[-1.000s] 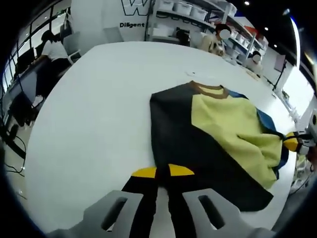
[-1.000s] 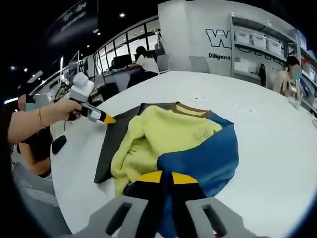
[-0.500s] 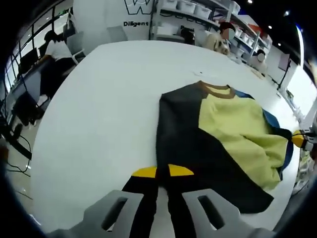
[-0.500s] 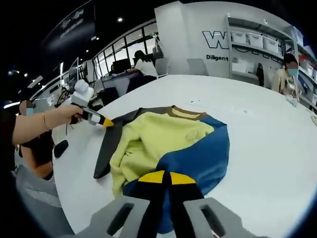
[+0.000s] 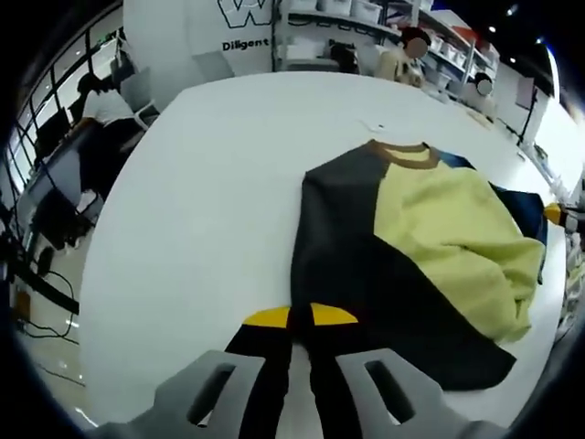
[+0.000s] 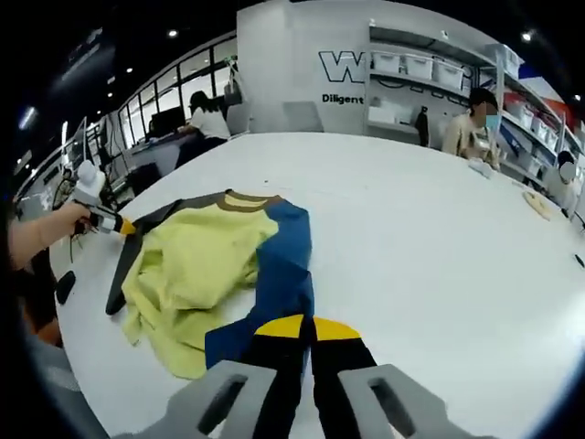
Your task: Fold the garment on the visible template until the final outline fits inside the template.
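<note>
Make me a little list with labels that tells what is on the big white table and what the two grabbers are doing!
table: white, large
garment: sweater lying rumpled, not yet folded neatly
colours: yellow middle, blue sleeve, dark grey sleeve, brown collar
left gripper: jaws together, on the dark grey sleeve's edge
right gripper: jaws together, on the blue sleeve's edge
template: cannot tell; no outline shows
background: shelves with boxes, people at desks
</note>
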A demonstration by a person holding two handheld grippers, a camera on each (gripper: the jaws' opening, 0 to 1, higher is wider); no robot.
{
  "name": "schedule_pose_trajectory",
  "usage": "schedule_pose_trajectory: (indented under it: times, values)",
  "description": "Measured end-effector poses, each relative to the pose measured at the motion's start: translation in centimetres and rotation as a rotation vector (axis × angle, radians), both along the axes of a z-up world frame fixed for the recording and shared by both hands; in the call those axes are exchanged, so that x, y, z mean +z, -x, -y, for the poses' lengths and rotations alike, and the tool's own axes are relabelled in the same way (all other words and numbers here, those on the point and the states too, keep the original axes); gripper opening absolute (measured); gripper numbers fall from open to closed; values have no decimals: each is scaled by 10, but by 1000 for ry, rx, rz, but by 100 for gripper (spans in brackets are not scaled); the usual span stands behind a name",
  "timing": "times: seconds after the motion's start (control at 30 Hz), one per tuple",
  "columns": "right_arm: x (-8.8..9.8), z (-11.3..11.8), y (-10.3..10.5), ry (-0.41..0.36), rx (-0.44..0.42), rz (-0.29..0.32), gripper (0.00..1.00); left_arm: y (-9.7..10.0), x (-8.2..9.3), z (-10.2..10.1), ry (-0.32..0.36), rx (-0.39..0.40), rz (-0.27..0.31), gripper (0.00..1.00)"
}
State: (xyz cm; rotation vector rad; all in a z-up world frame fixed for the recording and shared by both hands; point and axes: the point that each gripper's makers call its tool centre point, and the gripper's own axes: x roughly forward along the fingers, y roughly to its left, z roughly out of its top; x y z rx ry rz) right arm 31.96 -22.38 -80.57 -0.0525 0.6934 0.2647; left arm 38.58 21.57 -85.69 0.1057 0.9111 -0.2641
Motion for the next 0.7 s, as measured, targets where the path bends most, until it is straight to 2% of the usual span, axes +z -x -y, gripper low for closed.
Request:
schedule_pose_trajectory:
  times: [0.27, 0.37, 0.57, 0.7]
  values:
    - [-9, 33, -9, 36, -57, -12, 0, -8, 0, -7, -58, -20, 4, 6]
    - [-12, 45, -18, 44, -87, -17, 0, -15, 0, -11, -105, -55, 23, 6]
    - [-13, 55, -31, 16, -137, -18, 0, -19, 0, -14, -112, -39, 17, 6]
    - [-15, 56, -38, -44, -189, -22, 0, -20, 0, -16, -114, -36, 15, 6]
